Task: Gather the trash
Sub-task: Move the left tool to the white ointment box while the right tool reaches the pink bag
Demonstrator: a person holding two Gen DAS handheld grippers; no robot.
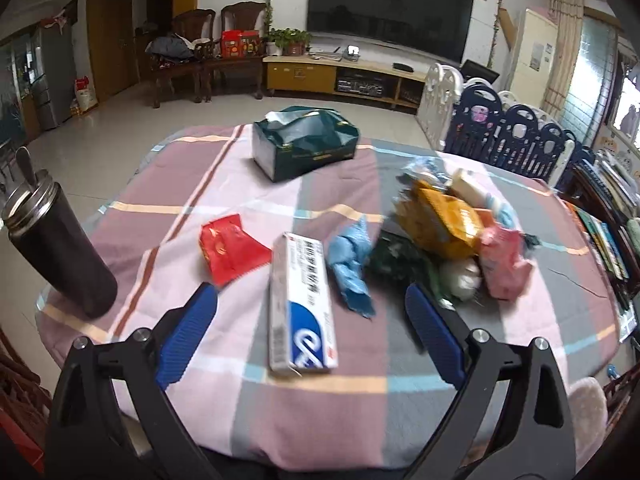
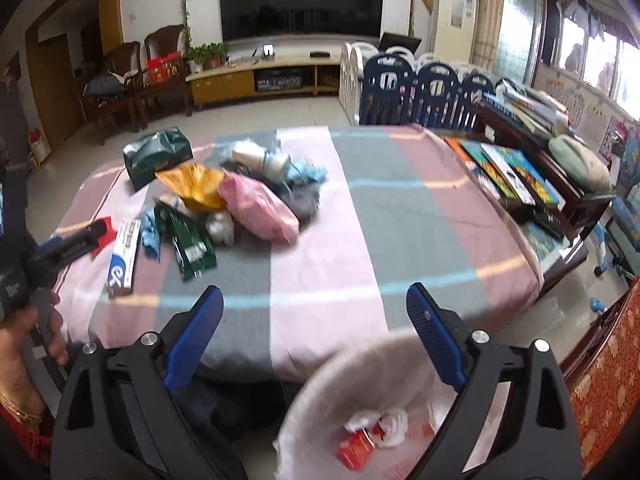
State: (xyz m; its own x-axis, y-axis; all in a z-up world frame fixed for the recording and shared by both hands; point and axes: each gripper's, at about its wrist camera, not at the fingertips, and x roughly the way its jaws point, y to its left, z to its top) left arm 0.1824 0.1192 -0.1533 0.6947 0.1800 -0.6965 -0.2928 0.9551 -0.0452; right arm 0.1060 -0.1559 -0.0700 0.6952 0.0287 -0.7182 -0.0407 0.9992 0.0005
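Both grippers' fingers, left (image 1: 312, 304) and right (image 2: 314, 304), stood apart, empty. The box (image 1: 302, 304) near the desk's (image 1: 360, 412) front edge looked light and stiff. Best gripped across its narrow width.

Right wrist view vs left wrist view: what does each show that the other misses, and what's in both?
Only the right wrist view: the lined trash bin beside the table edge with scraps already in it, the stack of books, and the left hand-held gripper reaching in above the red wrapper.

Only the left wrist view: the dark tumbler with a spoon in it.

Both: the checked tablecloth, tissue box, toothpaste box, red wrapper, yellow bag and pink bag.
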